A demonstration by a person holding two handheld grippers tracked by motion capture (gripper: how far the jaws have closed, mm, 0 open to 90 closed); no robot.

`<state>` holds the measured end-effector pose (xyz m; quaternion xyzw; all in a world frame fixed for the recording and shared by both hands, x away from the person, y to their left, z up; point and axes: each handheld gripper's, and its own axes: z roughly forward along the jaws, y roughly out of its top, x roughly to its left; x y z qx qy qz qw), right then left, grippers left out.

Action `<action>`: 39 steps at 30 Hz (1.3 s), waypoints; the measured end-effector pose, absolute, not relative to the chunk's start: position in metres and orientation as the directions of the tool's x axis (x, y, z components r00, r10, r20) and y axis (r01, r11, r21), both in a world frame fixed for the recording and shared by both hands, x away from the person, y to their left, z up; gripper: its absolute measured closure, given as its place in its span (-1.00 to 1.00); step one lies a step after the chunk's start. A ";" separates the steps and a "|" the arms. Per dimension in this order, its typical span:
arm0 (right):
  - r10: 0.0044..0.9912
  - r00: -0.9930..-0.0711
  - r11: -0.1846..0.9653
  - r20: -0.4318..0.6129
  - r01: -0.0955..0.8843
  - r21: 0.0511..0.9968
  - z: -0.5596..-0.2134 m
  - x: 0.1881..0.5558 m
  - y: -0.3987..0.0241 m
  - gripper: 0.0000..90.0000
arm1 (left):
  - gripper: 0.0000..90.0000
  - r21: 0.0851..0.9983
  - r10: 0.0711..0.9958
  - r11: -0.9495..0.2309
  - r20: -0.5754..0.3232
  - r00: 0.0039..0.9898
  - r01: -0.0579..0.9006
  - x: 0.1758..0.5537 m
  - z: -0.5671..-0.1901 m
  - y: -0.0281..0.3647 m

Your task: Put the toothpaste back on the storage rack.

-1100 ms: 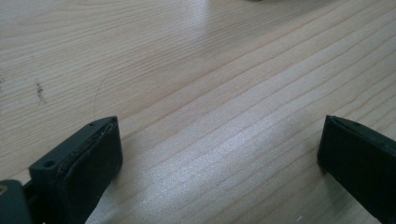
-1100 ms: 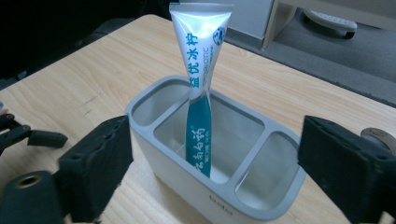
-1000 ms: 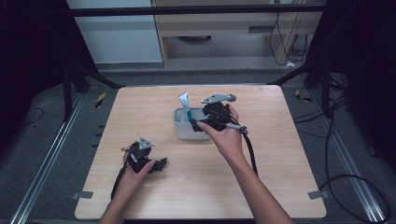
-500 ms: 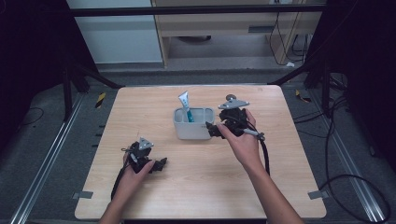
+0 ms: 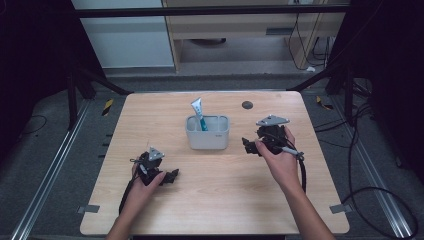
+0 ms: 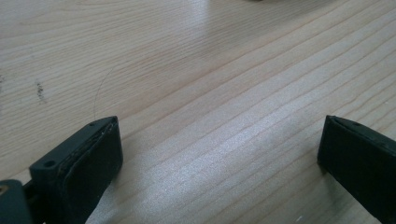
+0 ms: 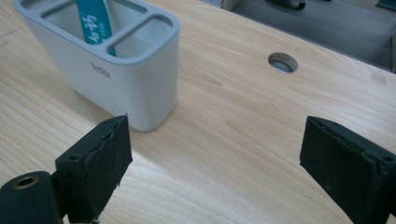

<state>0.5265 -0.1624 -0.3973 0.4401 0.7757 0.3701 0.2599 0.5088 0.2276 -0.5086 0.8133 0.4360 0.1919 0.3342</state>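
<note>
Right hand-held gripper (image 5: 248, 145) agape, empty, beside grey holder (image 5: 207, 136) with toothpaste tube (image 5: 198, 113).

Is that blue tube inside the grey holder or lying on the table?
Inside. The toothpaste tube stands upright in the holder, its top poking above the rim.

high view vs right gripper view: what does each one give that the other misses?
High view alone: the left gripper low on the table, both forearms, the floor and cabinet behind, and the toothpaste tube sticking up past the rim. Right gripper view alone: the holder's inner dividers, with the tube in a middle slot, its ribbed wall and small logo, and the right gripper open with nothing between its jaws. Both: grey holder, tube, wooden table and its round hole.
</note>
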 end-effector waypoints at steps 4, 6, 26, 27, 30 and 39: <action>0.876 -0.472 0.353 -0.094 0.496 0.793 -0.402 0.524 -0.172 -0.79 | -1.00 0.711 0.837 -0.396 0.021 0.546 0.581 0.509 -0.509 0.228; 0.877 -0.470 0.359 -0.100 0.502 0.787 -0.404 0.522 -0.175 -0.79 | -1.00 0.711 0.837 -0.397 0.021 0.546 0.581 0.509 -0.509 0.228; 0.920 -0.388 0.302 -0.056 0.611 0.732 -0.454 0.520 -0.212 -0.81 | -1.00 0.711 0.838 -0.395 0.020 0.545 0.581 0.509 -0.509 0.227; 0.923 -0.382 0.297 -0.052 0.617 0.729 -0.457 0.520 -0.213 -0.80 | -1.00 0.711 0.838 -0.395 0.020 0.545 0.581 0.509 -0.509 0.227; 0.928 -0.371 0.281 -0.035 0.634 0.720 -0.468 0.519 -0.218 -0.80 | -1.00 0.712 0.838 -0.395 0.019 0.545 0.581 0.509 -0.509 0.227; 0.943 -0.334 0.239 -0.001 0.672 0.701 -0.491 0.522 -0.224 -0.80 | -1.00 0.711 0.838 -0.396 0.020 0.546 0.581 0.509 -0.509 0.228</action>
